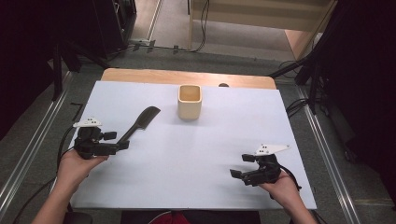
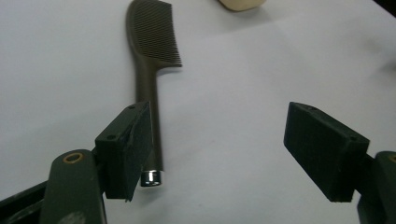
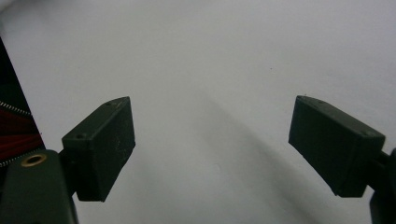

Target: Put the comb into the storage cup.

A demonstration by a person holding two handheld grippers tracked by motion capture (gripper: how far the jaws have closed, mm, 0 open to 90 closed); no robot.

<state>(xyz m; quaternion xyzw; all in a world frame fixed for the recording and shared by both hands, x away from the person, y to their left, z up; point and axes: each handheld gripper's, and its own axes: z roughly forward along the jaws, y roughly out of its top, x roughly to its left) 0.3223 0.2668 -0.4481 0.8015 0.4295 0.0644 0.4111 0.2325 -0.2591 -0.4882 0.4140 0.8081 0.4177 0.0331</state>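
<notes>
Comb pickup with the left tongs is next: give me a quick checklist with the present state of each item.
1. Left tongs open: ok, jaws stand wide apart.
2. Comb handle between the jaws: not ok, its end sits beside the inner face of one jaw, far off centre.
3. Comb lying flat on the white table: ok.
4. Path clear of the beige cup: ok, it stands apart, beyond the comb's teeth.
5. Right tongs out of the way: ok, open, on the far side of the table.
6. Contact with the handle: cannot tell.
</notes>
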